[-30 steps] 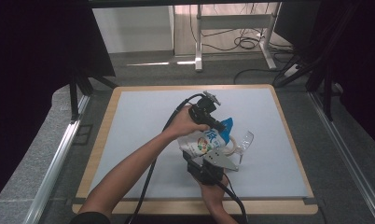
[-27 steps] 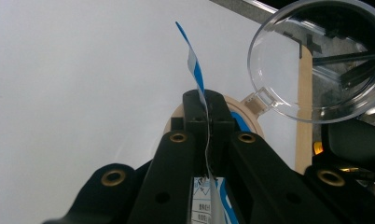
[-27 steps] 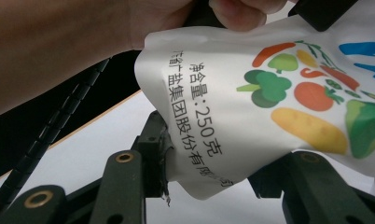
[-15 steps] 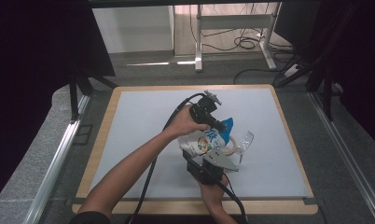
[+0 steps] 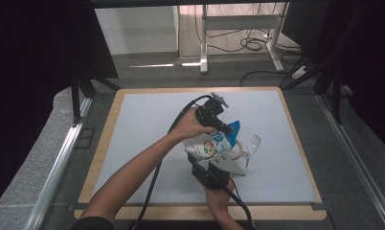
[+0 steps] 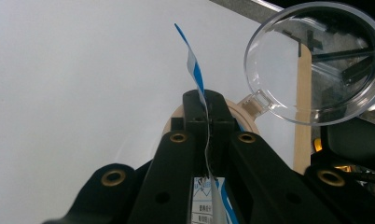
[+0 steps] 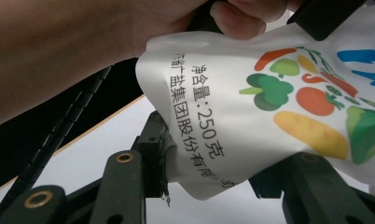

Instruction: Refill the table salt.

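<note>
A white pouch printed with vegetables and a blue top hangs between both grippers over the middle of the mat. In the left gripper view, my left gripper is shut on the pouch's thin blue-and-white top edge. From the high view, that left gripper sits above the pouch in a hand. My right gripper clamps the pouch's lower end from both sides, and is seen from above just below it. A clear round lid hinged to a tan-rimmed container lies beyond the pouch.
The grey mat lies on a wooden board with wide free room on its left and far sides. The clear lid lies right of the pouch. Cables trail from both grippers toward the near edge. Metal rails flank the table.
</note>
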